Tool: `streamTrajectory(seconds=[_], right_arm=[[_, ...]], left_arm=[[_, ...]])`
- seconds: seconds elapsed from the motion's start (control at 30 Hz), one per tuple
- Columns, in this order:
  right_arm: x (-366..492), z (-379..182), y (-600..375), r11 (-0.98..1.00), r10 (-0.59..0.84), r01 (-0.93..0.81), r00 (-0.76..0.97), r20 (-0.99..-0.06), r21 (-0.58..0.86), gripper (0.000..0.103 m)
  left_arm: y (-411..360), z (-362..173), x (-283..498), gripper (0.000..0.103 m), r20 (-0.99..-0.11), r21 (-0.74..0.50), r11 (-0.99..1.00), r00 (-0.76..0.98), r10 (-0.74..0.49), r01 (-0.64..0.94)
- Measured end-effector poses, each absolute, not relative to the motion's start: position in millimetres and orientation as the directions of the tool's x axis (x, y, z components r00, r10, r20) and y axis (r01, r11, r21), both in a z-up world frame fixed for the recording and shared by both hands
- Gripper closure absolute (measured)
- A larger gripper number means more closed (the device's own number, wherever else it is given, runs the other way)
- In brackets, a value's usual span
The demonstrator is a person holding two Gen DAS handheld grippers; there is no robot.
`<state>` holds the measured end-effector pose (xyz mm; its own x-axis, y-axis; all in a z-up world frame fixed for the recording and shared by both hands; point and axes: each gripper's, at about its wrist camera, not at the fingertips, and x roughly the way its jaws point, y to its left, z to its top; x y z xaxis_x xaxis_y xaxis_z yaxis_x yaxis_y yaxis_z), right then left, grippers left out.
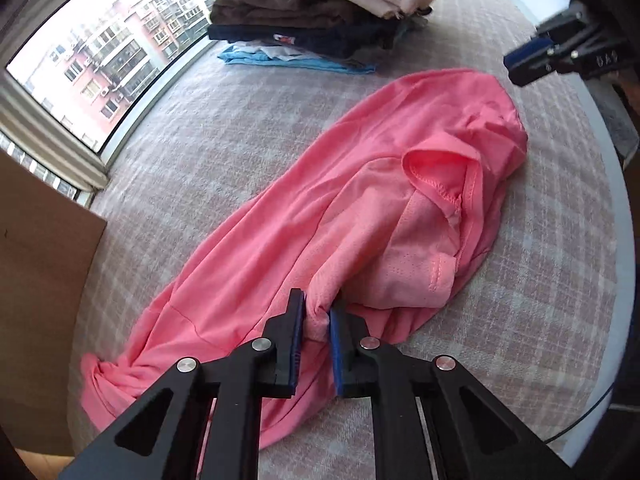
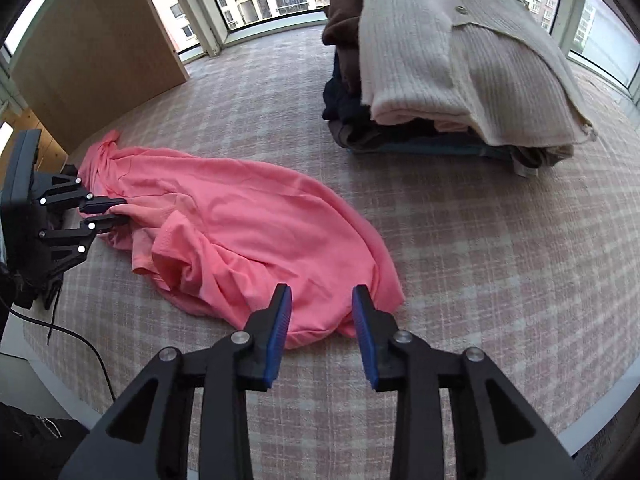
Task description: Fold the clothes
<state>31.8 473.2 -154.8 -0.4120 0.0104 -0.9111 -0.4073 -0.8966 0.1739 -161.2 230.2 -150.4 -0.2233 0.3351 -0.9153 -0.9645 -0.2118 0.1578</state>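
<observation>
on the checked bed our pink shirt lies crumpled, well apart from the folded pile. we judge this the spreading step. our left gripper is clamped on a bunched fold; our right gripper stands apart over the near hem. next it must pinch there, then we pull flat.

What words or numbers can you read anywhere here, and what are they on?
No text can be read for sure.
Right claw: pale marks on its black arm, too blurred to read.
Dark folded garment in the clothes pile: a small red and white patch, too small to read.
Pink shirt: no print.
</observation>
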Motion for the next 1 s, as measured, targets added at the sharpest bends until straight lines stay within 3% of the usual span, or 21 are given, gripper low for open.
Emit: streamTrajectory(seconds=[0.23,0.43,0.53,0.57,0.63,0.7,0.8,1.0], right_arm=[[39.7,-157.0,483.3,-0.871,-0.002,-0.448,-0.408,-0.913,0.202,0.069],[15.1,-171.4,449.0,-0.916,-0.076,-0.337,-0.384,-0.92,0.216,0.068],[1.9,-176.6,430.1,-0.938,-0.088,-0.281,-0.366,-0.926,0.201,0.068],[-1.1,-177.5,426.9,-0.942,-0.086,-0.272,-0.362,-0.928,0.194,0.068],[-4.6,-178.1,426.3,-0.943,-0.09,-0.268,-0.361,-0.928,0.196,0.068],[-5.3,-176.4,429.0,-0.937,-0.097,-0.28,-0.37,-0.924,0.21,0.067],[-1.8,-171.3,437.4,-0.926,-0.092,-0.306,-0.39,-0.916,0.223,0.067],[24.2,-159.0,454.4,-0.909,-0.051,-0.359,-0.406,-0.912,0.211,0.064]], left_arm=[[152.2,-90.4,-187.8,0.097,-0.851,0.163,-0.428,-0.346,0.394,-0.889],[70.9,-112.7,-234.7,0.092,-0.857,0.322,-0.604,-0.495,0.141,-0.729],[49.4,-117.6,-231.6,0.087,-0.867,0.328,-0.619,-0.487,0.101,-0.714],[50.8,-114.7,-220.0,0.085,-0.873,0.301,-0.601,-0.467,0.137,-0.74],[66.0,-110.9,-190.3,0.058,-0.877,0.255,-0.538,-0.427,0.222,-0.804],[97.7,-114.7,-155.3,0.045,-0.88,0.199,-0.434,-0.355,0.317,-0.879],[154.5,-131.5,-107.3,0.043,-0.885,0.132,-0.269,-0.236,0.402,-0.954],[241.5,-177.3,-71.5,0.044,-0.911,0.167,-0.094,-0.19,0.366,-0.982]])
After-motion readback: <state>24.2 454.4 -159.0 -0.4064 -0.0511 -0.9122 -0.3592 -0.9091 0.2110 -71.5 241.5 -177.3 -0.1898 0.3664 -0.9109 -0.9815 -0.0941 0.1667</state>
